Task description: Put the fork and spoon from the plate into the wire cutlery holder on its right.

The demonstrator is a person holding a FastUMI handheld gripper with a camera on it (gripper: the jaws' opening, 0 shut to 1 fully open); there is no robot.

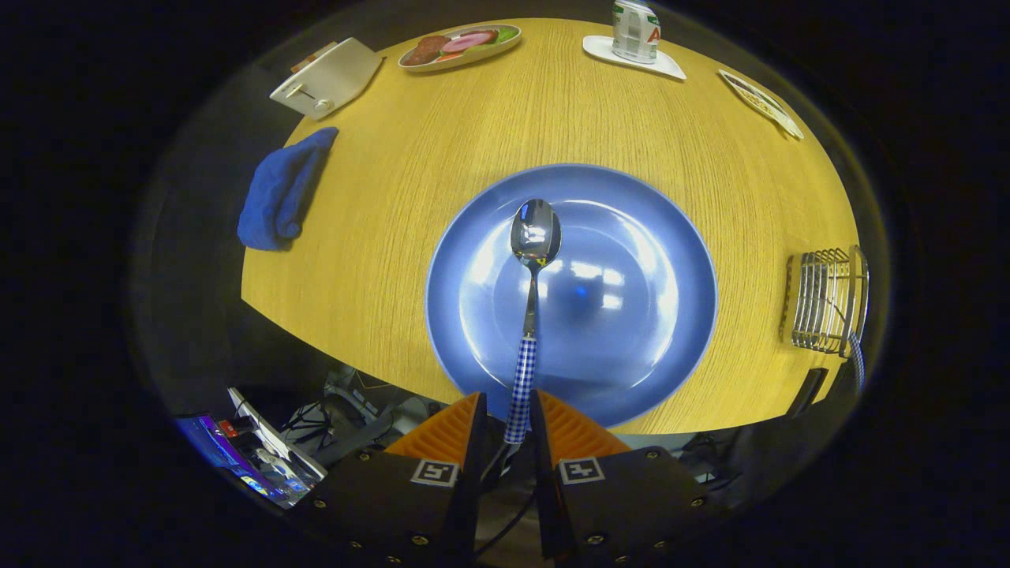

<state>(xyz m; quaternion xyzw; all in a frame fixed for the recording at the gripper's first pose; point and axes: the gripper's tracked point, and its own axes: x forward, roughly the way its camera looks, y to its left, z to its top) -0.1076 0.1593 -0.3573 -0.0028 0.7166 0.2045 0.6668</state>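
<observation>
My gripper (509,414) is shut on the checked handle of a spoon (533,260). The spoon points straight ahead from the fingers, its shiny bowl hanging over the middle of the blue plate (655,237). The plate lies on the yellow wooden table just beyond the fingertips. The wire cutlery holder (824,300) stands to the right of the plate near the table's edge. A checked handle (858,363), like the spoon's, sticks out at the holder's near corner.
A folded blue cloth (280,193) lies at the table's left edge. Beyond the plate are a white toaster (327,77), a dish of food (460,46), a carton on a white coaster (635,31) and a flat dish (761,102). Cables and a screen sit below the table's near edge.
</observation>
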